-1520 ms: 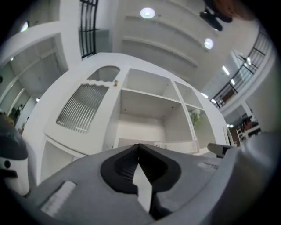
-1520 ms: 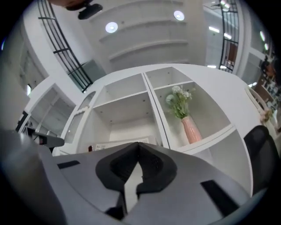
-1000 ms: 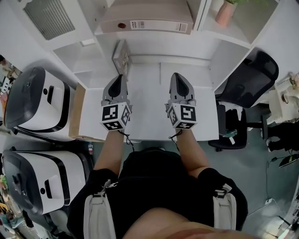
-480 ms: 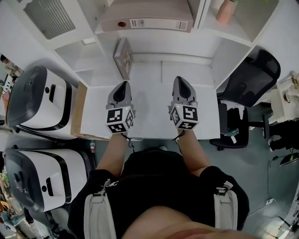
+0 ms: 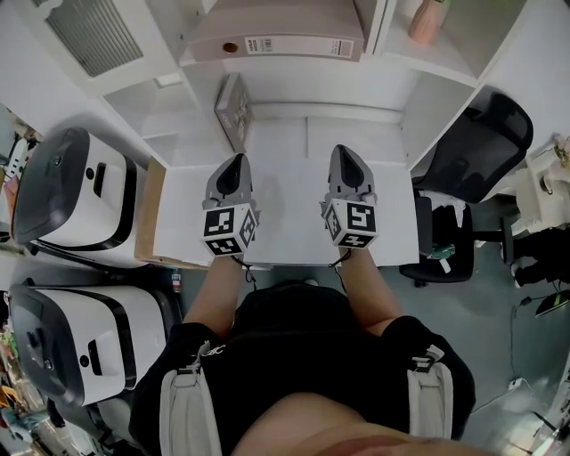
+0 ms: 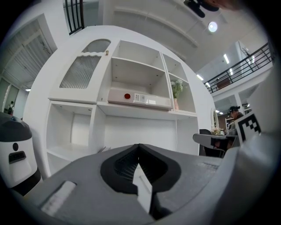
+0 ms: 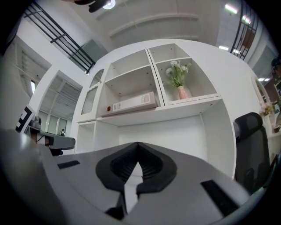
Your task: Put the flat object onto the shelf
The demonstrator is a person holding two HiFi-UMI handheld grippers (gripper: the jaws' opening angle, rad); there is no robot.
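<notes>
A flat pale box file [image 5: 276,40] with a red dot on its spine lies on the white shelf [image 5: 294,64] above the desk; it also shows as the box file [image 6: 138,97] and the box file [image 7: 129,103] in the two gripper views. My left gripper [image 5: 234,161] and right gripper [image 5: 344,152] hover side by side over the white desk [image 5: 285,142], well below the shelf. In the gripper views the left gripper [image 6: 139,145] and the right gripper [image 7: 138,144] are both shut, with nothing between the jaws. A thin grey flat thing [image 5: 233,105] leans at the niche's left wall.
A pink vase with flowers [image 5: 427,20] stands in the shelf compartment to the right of the file. A black office chair [image 5: 476,147] is right of the desk. Two white-and-black machines [image 5: 62,187] sit on the left. A person sits far right [image 6: 232,115].
Both grippers drew back slightly toward me early in the second, then held still. Both stay shut and empty.
</notes>
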